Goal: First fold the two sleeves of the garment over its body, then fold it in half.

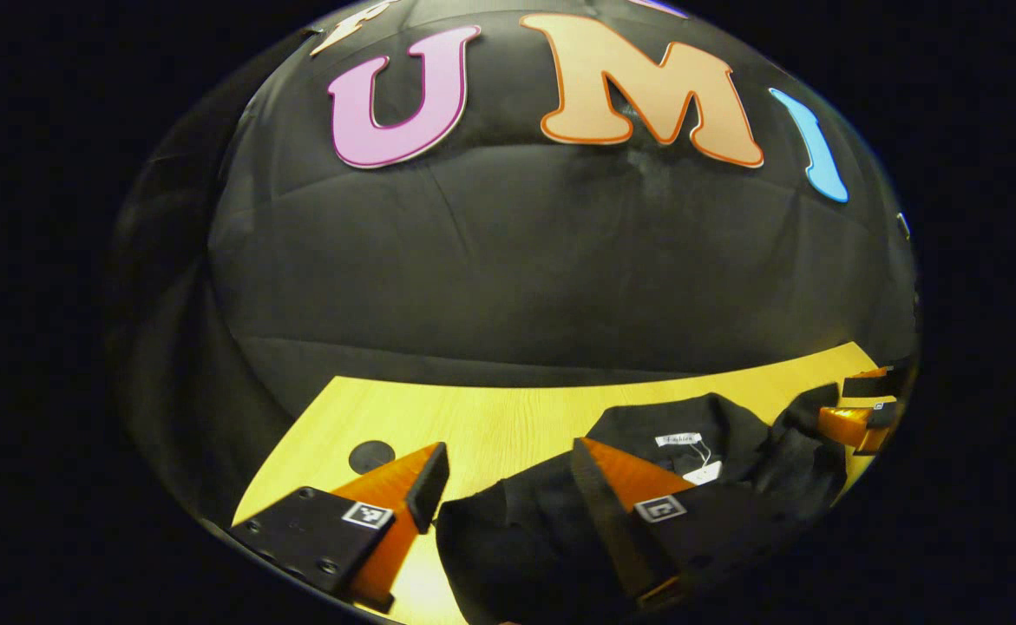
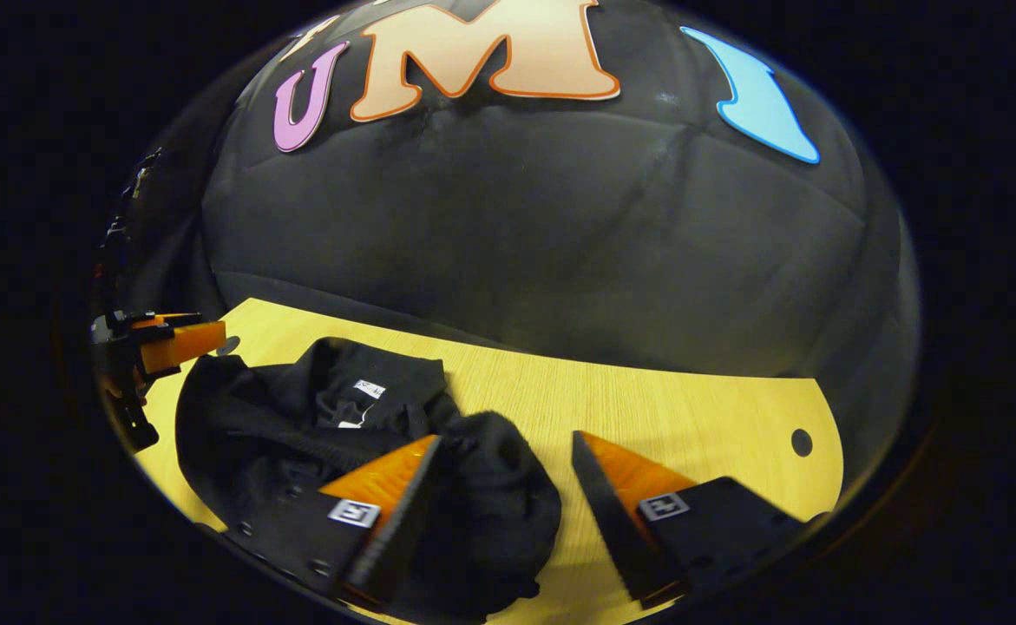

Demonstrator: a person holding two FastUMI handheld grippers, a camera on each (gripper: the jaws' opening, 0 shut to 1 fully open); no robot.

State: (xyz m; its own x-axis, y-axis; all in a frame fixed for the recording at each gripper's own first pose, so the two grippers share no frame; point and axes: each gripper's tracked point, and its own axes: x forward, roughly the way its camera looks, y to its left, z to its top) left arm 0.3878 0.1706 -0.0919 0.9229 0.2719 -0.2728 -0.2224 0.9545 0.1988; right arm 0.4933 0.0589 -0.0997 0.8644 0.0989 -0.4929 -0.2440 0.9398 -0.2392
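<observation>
A crumpled black cloth garment lies on the pale wooden worktop. The left gripper and right gripper hover above the garment, jaws apart.

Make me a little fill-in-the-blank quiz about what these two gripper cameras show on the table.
1. The crumpled garment of soft cloth lying on the table is ____ in colour.
2. The garment rests on a light ____ table.
3. Both the left gripper and the right gripper have their fingers spread ____, gripping nothing.
4. Inside the collar sits a small ____ label.

Missing words: black; wooden; open; white
</observation>
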